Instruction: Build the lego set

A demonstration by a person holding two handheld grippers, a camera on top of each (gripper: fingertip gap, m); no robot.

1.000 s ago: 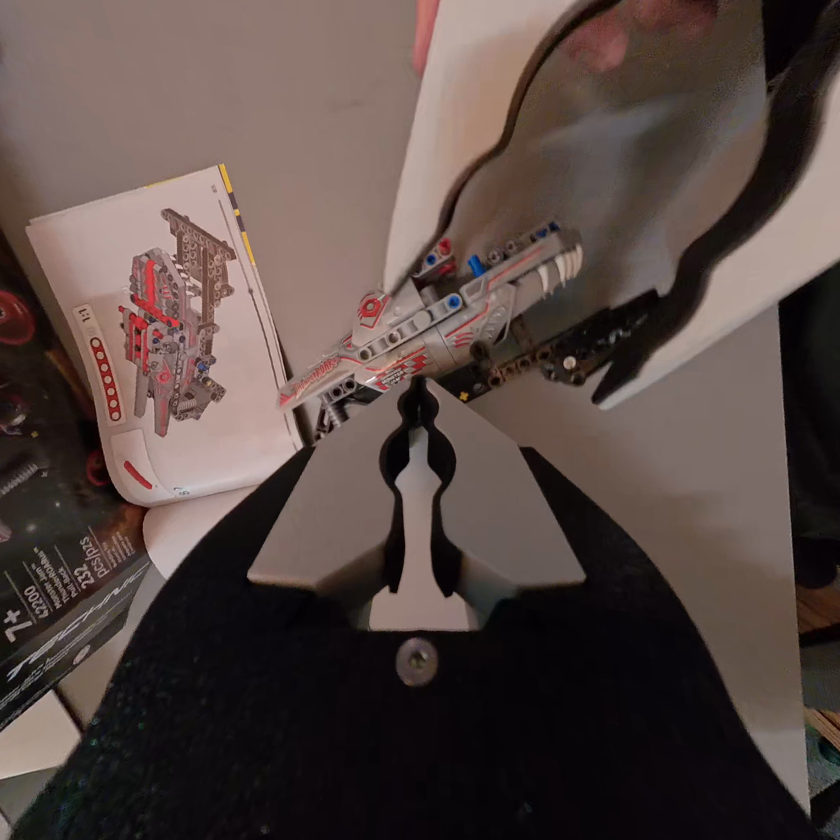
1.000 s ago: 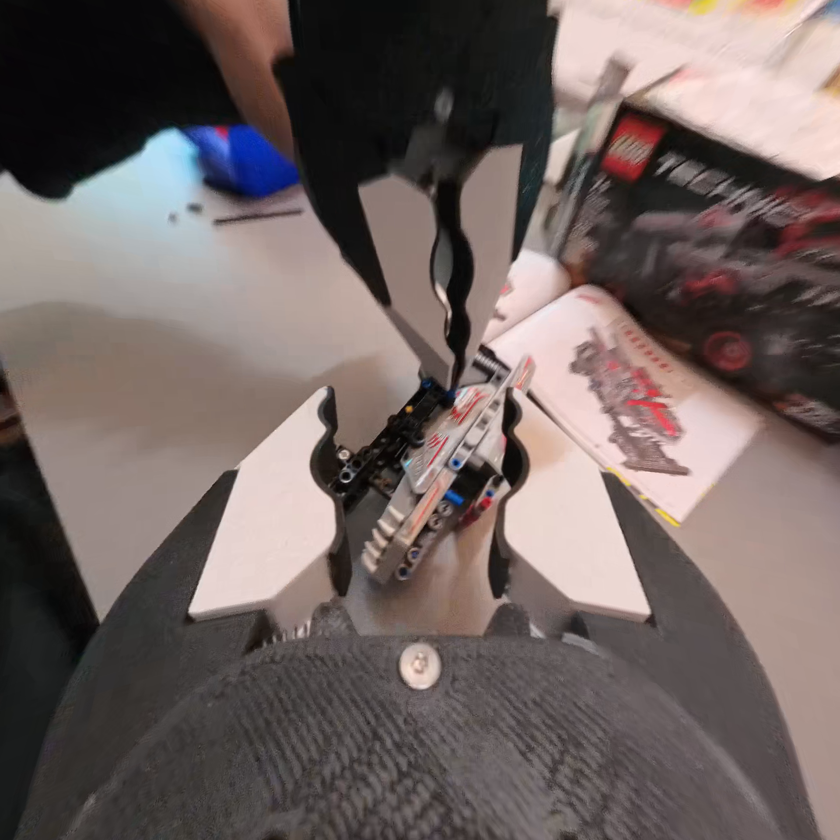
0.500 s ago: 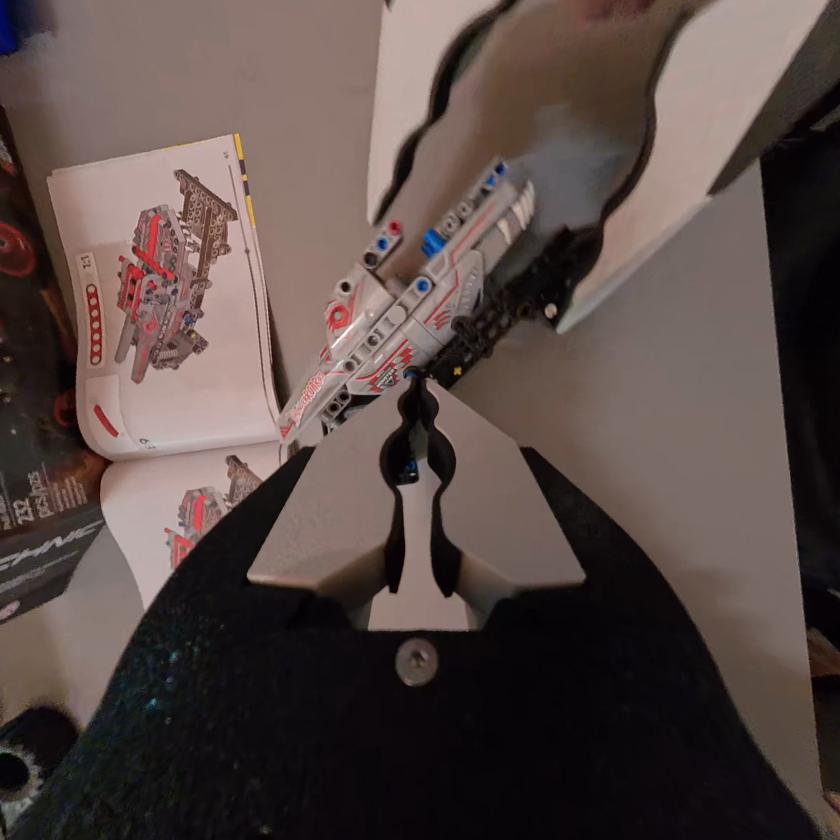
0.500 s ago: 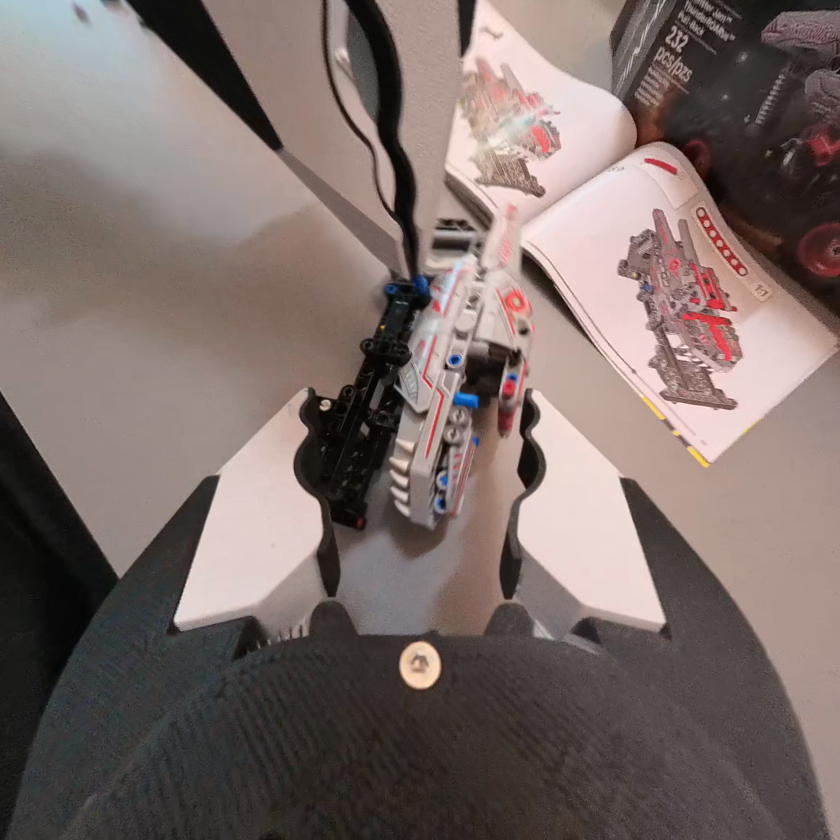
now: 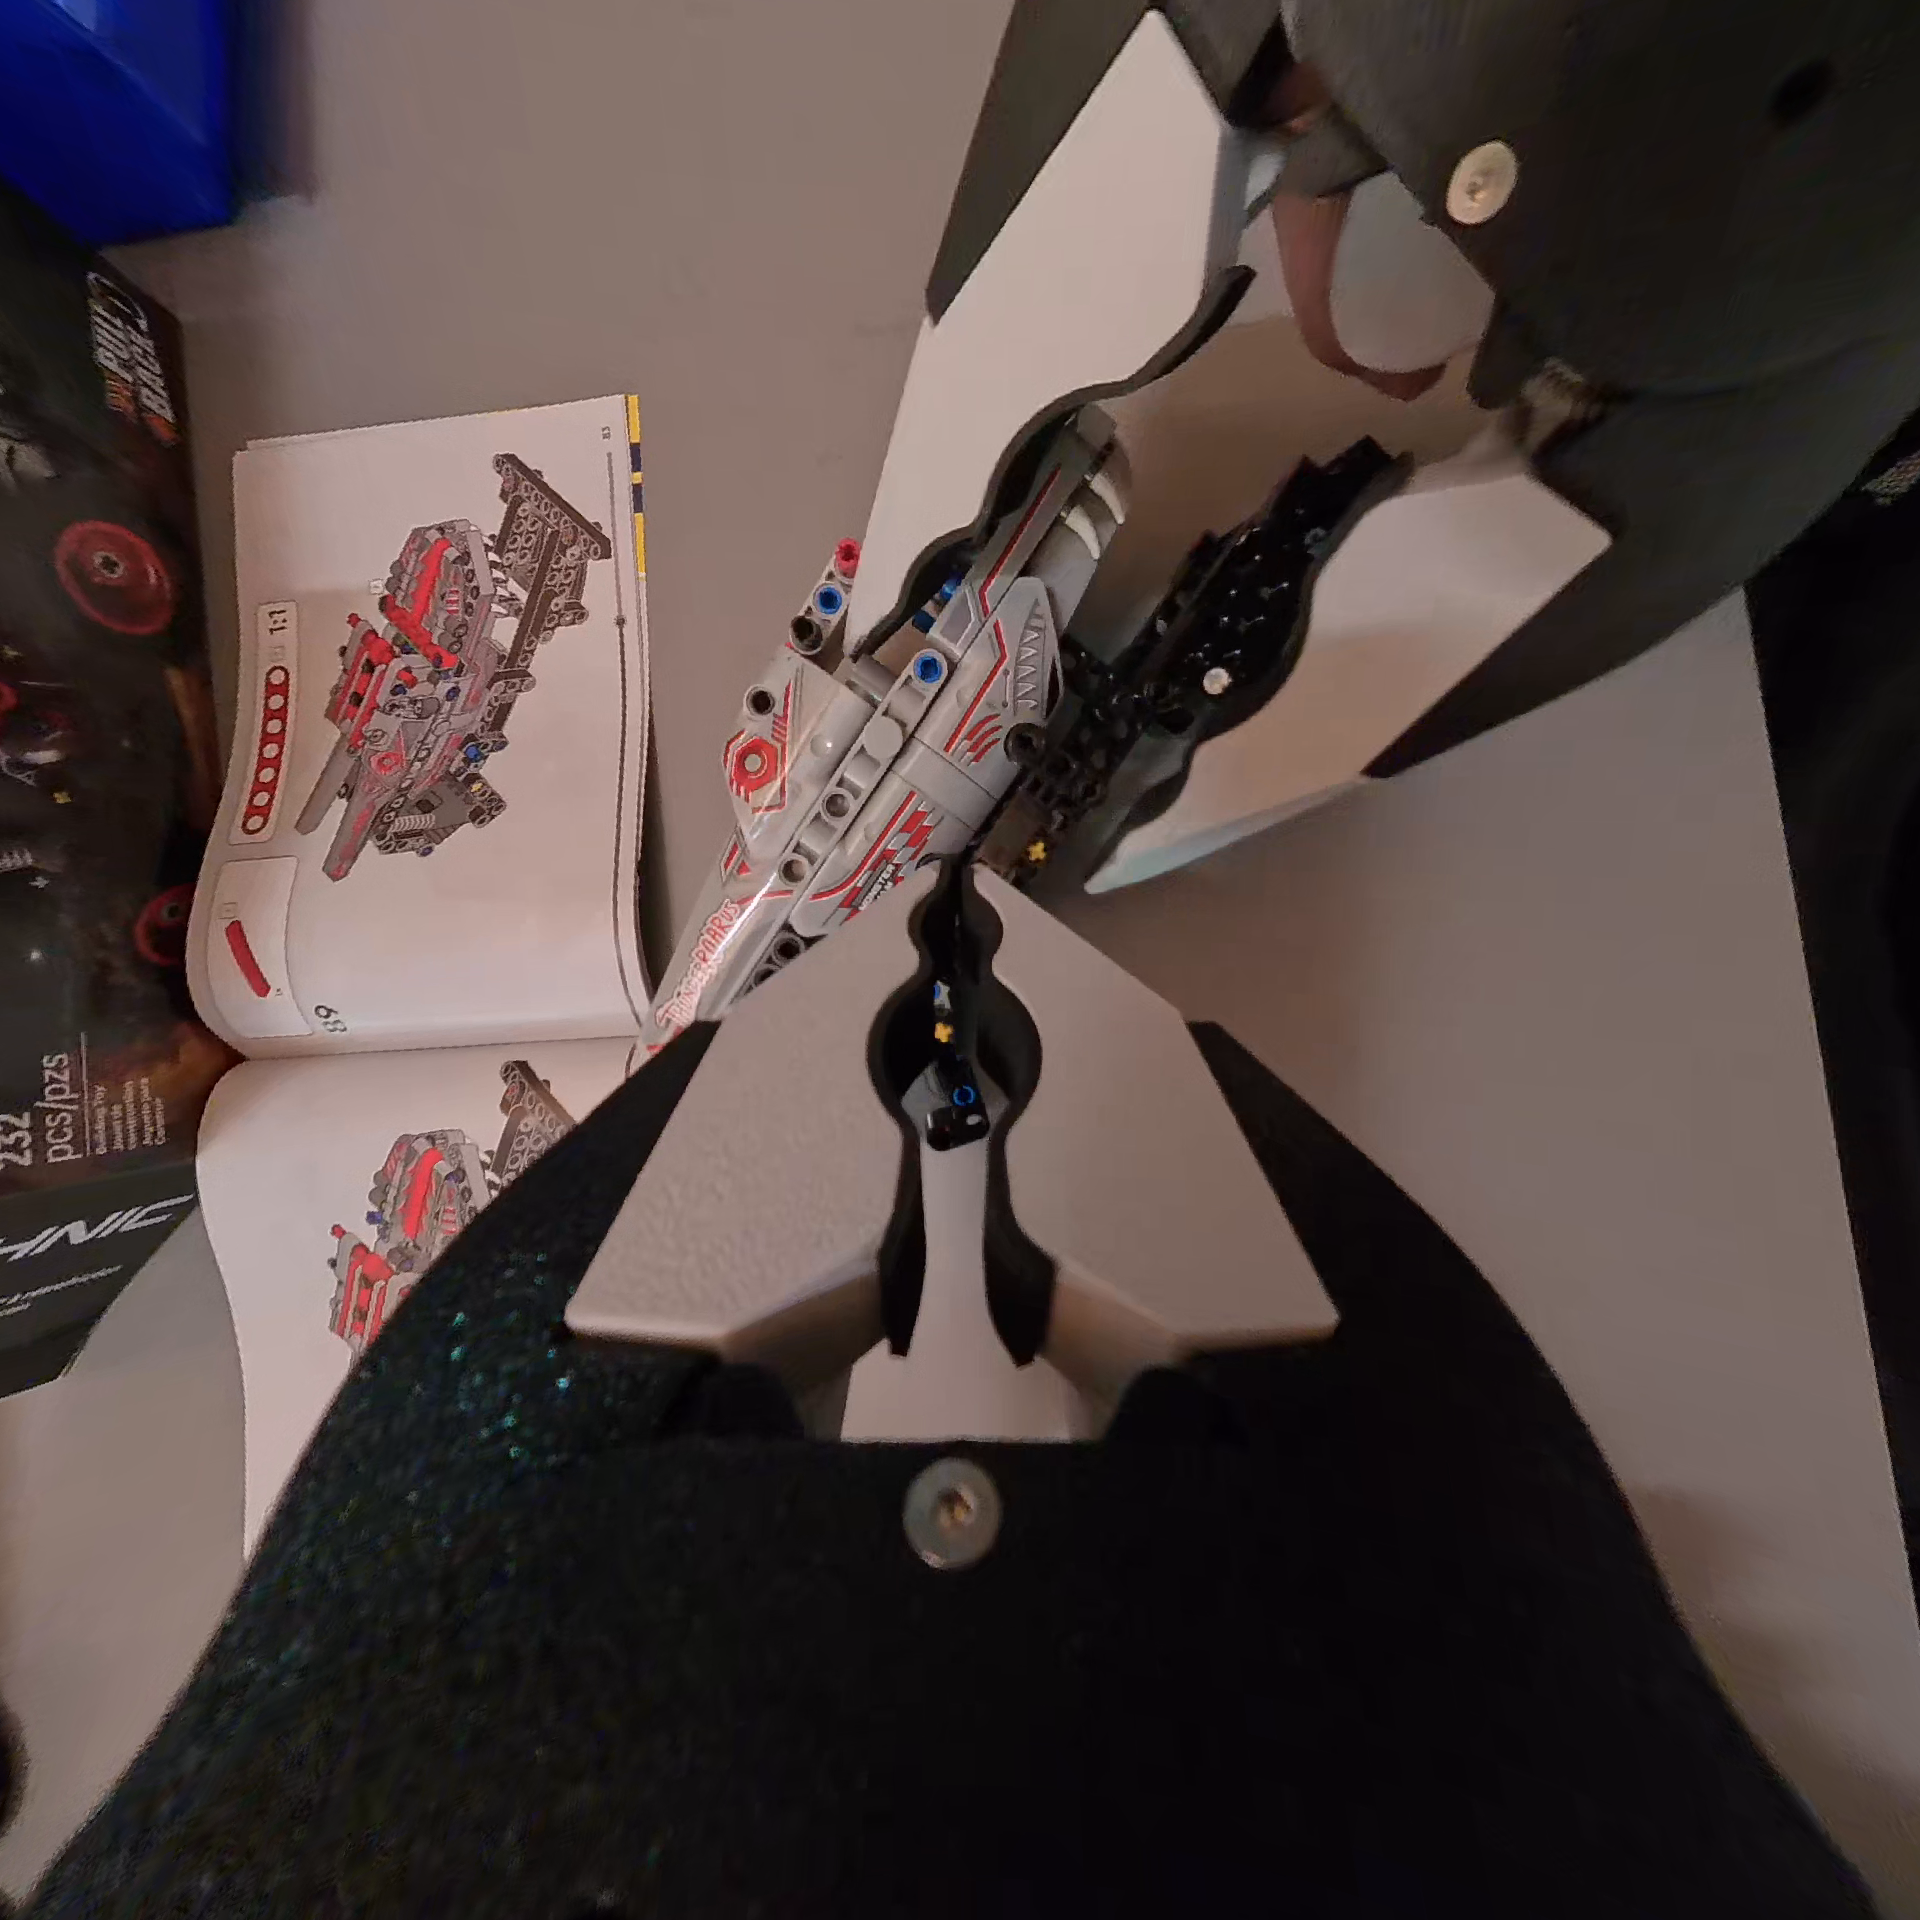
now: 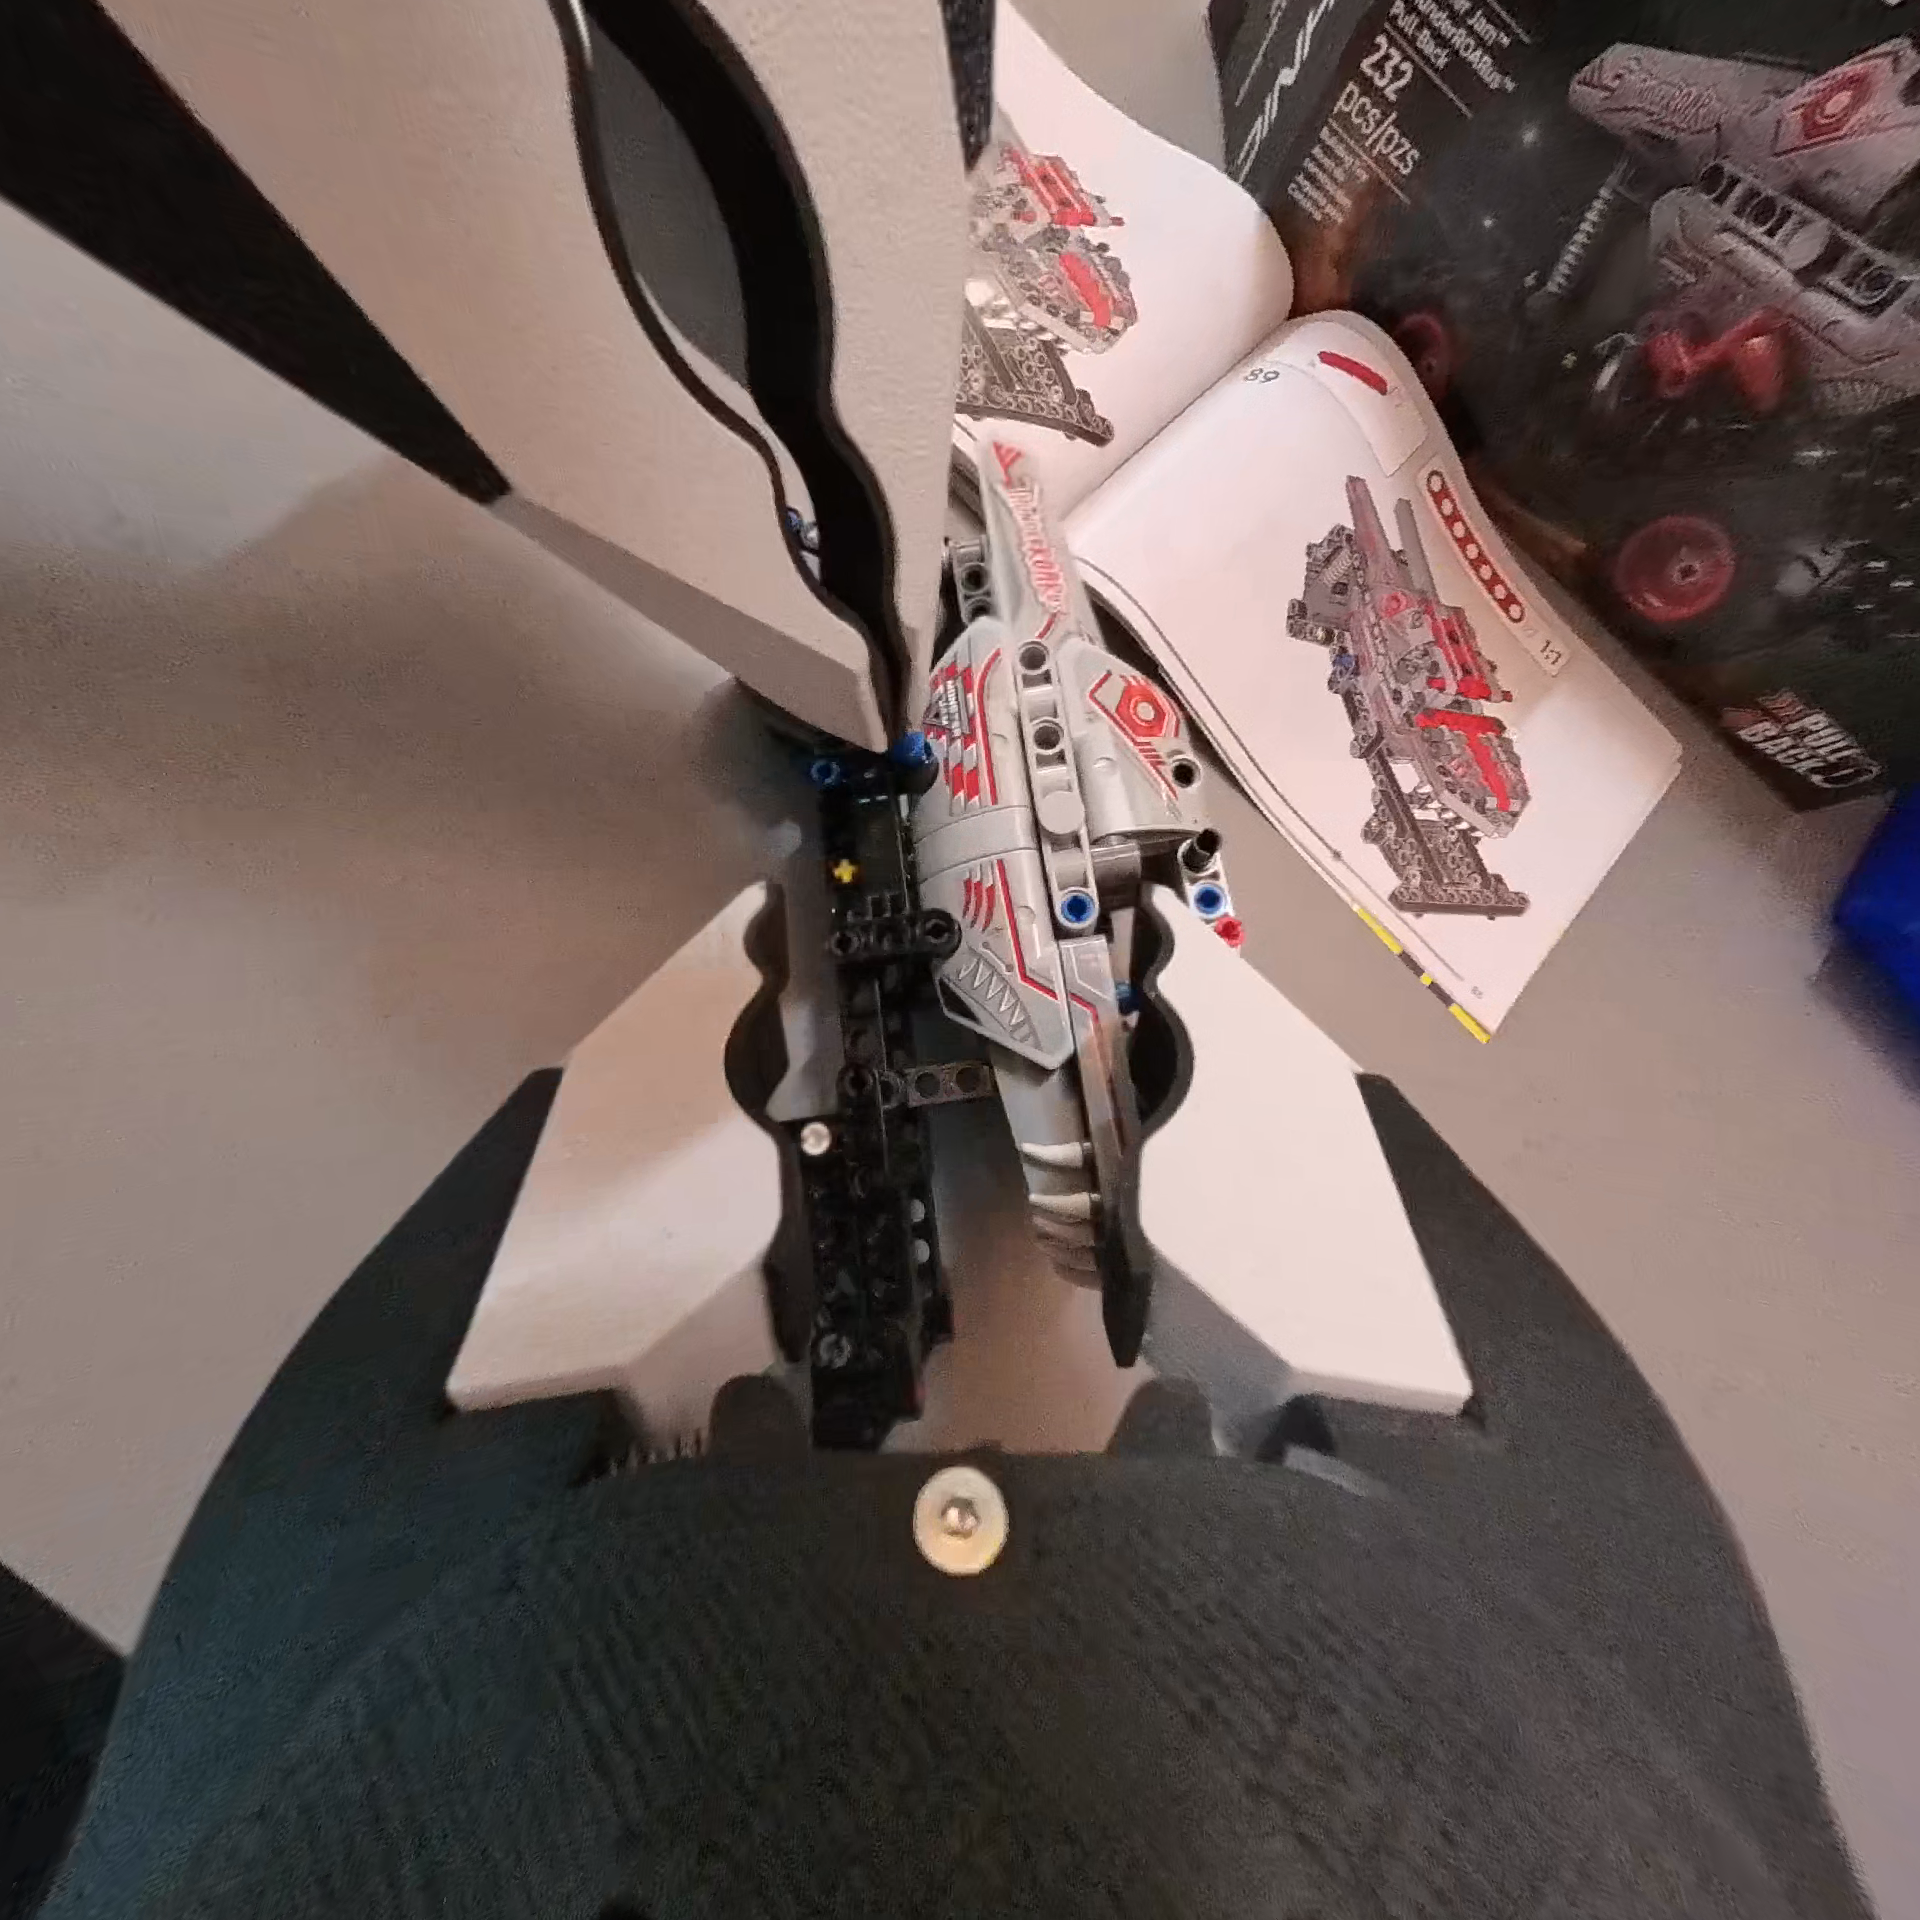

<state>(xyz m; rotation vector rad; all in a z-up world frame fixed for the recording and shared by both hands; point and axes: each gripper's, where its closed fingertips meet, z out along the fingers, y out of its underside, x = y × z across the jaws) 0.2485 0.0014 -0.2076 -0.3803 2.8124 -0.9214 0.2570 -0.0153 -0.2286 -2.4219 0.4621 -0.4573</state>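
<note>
The lego model is a grey shark-like body with red markings on a black beam frame. It also shows in the right wrist view. My right gripper is shut on it, one finger on the black frame and the other on the grey toothed nose, holding it above the table. In the left wrist view, the right gripper comes in from the upper right. My left gripper is shut, with its tips at a blue pin on the far end of the black frame. From the right wrist view the left gripper reaches in from above.
An open instruction booklet lies on the grey table beside the model, and also appears in the right wrist view. The dark set box stands behind it. A blue object sits at the far corner. The grippers are tip to tip, or close to it. The blue object lies around 25 cm away from my right fingertips.
Both grippers have turned and moved closer together with the model between them. The model sits deeper in my right gripper's jaws. My left gripper's tips have stayed at the blue pin.
</note>
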